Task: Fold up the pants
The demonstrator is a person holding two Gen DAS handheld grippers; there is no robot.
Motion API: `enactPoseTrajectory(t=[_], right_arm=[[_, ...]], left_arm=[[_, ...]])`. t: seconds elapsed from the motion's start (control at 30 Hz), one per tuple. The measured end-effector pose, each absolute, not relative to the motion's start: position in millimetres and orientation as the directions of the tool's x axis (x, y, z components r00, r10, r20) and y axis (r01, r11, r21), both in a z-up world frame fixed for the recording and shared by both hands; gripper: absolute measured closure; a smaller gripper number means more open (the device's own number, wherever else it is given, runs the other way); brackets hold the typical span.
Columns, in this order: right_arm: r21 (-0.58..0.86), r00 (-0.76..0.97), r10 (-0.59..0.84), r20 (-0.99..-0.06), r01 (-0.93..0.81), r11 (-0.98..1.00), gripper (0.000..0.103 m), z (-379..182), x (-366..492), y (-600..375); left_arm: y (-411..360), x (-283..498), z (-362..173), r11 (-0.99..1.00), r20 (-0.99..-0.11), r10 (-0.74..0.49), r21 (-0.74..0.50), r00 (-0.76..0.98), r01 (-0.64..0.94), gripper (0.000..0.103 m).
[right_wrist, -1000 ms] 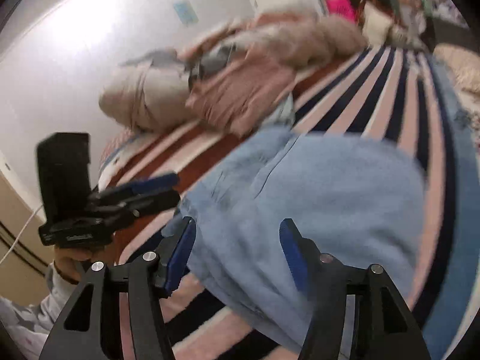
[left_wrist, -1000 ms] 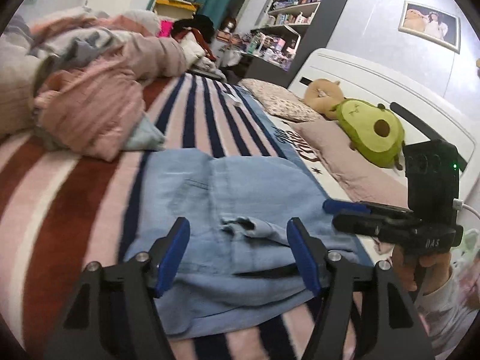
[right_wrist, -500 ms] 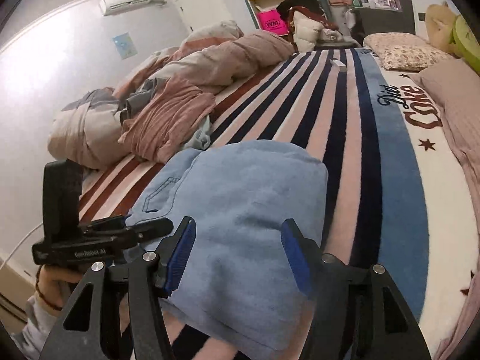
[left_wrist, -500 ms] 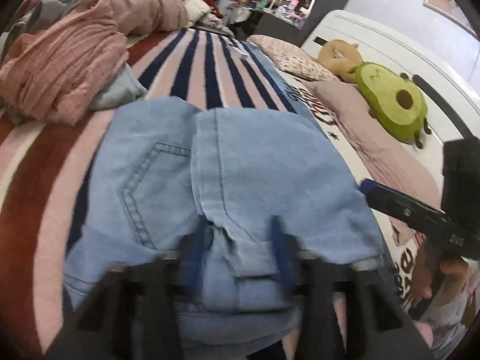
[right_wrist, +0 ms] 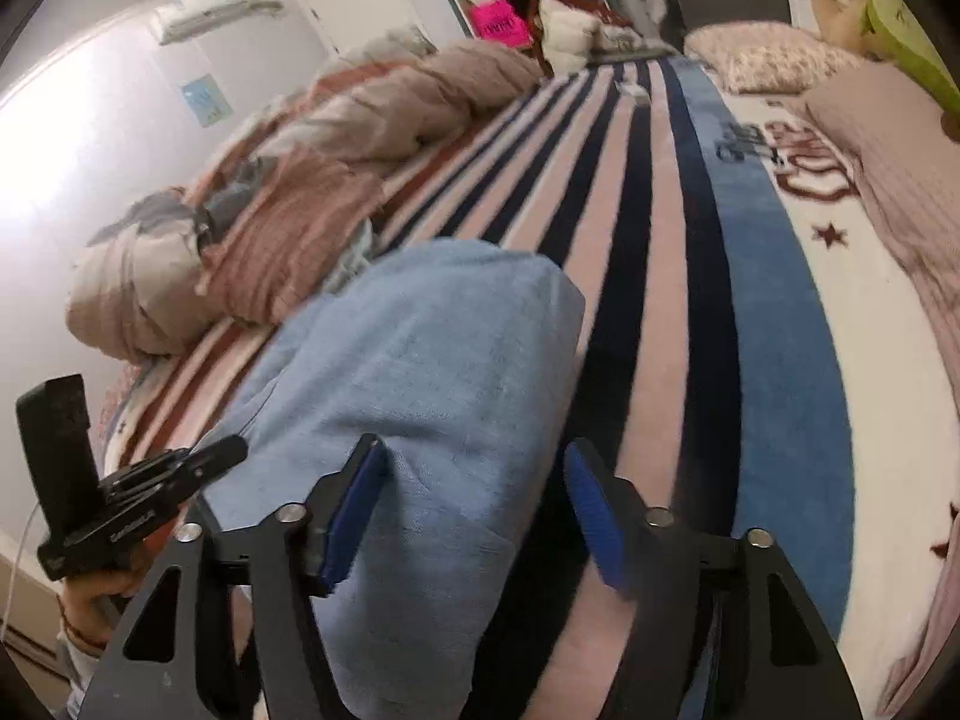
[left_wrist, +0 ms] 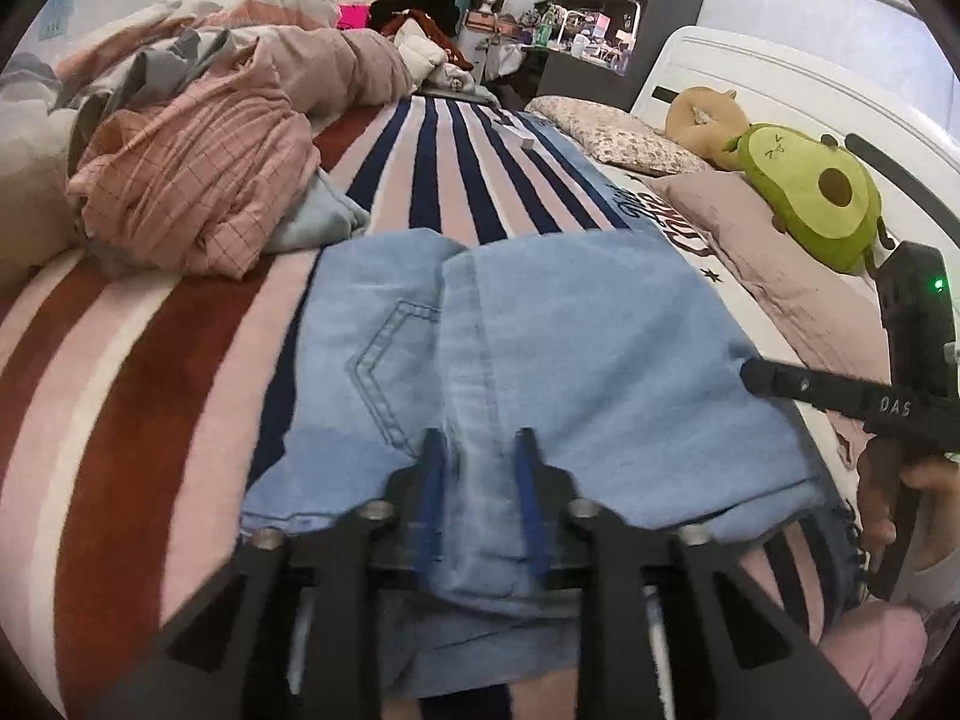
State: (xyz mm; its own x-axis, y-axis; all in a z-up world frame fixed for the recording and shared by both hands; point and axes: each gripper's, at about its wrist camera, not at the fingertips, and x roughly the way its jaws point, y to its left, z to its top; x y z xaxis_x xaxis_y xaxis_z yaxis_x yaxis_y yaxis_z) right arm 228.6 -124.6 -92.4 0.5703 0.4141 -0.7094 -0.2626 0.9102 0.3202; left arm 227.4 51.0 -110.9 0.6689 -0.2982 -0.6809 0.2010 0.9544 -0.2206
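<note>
Light blue denim pants (left_wrist: 540, 360) lie folded on the striped bedspread (left_wrist: 150, 372), back pocket up. My left gripper (left_wrist: 477, 468) is shut on the near edge of the pants, with a fold of denim between its blue pads. In the right wrist view the pants (right_wrist: 420, 360) fill the lower middle. My right gripper (right_wrist: 474, 510) is open, its left pad over the pants' near right corner and its right pad over the bedspread (right_wrist: 660, 300). The right gripper also shows in the left wrist view (left_wrist: 840, 390), and the left gripper in the right wrist view (right_wrist: 180, 474).
A heap of pink and grey clothes and bedding (left_wrist: 198, 180) lies left of the pants. Pillows (left_wrist: 780, 276) and an avocado plush (left_wrist: 822, 198) sit along the white headboard at the right. Shelves (left_wrist: 600, 0) stand at the far end.
My left gripper has closed from wide open onto the near edge of the pants. My right gripper has swung to the pants' right side and stays open.
</note>
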Motion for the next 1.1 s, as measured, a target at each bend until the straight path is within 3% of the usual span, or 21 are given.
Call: enactPoseTrajectory(t=[0.1,0.23,0.4,0.63,0.7,0.77,0.83,0.97,1.1], right_arm=[[0.316,0.553,0.407,-0.727,-0.257,0.913,0.038,-98.5,231.4,-124.4],[0.315,0.555,0.389,-0.736,-0.228,0.921,0.025,-101.6,233.5,-130.7],[0.347,0.524,0.406,-0.749,-0.212,0.914,0.021,-109.5,236.8,-136.7],[0.544,0.402,0.571,-0.716,-0.193,0.817,0.018,-132.8,246.2,-142.6],[0.57,0.378,0.603,-0.703,-0.208,0.795,0.023,-136.0,246.3,-138.7],[0.625,0.338,0.662,-0.669,-0.226,0.747,0.048,-138.1,245.9,-132.5],[0.598,0.352,0.641,-0.683,-0.236,0.766,0.053,-134.3,244.2,-126.8],[0.538,0.413,0.597,-0.688,-0.263,0.801,0.068,-116.3,233.4,-113.0],[0.543,0.43,0.631,-0.646,-0.322,0.776,0.075,-92.1,218.4,-94.9]], left_arm=[[63.8,224.8,-103.4,0.955,-0.655,-0.293,-0.235,0.696,0.181,0.061],[95.4,227.2,-105.9,0.958,-0.659,-0.251,-0.274,0.709,0.085,0.043],[124.1,238.2,-127.3,0.905,-0.675,-0.34,-0.424,0.654,0.034,0.043],[104.9,246.1,-146.1,0.879,-0.694,-0.415,-0.474,0.589,0.061,0.044],[100.2,244.5,-144.7,0.889,-0.699,-0.402,-0.452,0.592,0.071,0.054],[98.4,241.8,-141.3,0.884,-0.687,-0.419,-0.458,0.594,0.093,0.07],[94.3,238.3,-137.1,0.89,-0.679,-0.416,-0.441,0.606,0.117,0.076],[89.5,232.6,-119.3,0.913,-0.654,-0.382,-0.377,0.653,0.157,0.083],[108.9,217.6,-89.5,0.936,-0.599,-0.317,-0.323,0.736,0.14,0.084]])
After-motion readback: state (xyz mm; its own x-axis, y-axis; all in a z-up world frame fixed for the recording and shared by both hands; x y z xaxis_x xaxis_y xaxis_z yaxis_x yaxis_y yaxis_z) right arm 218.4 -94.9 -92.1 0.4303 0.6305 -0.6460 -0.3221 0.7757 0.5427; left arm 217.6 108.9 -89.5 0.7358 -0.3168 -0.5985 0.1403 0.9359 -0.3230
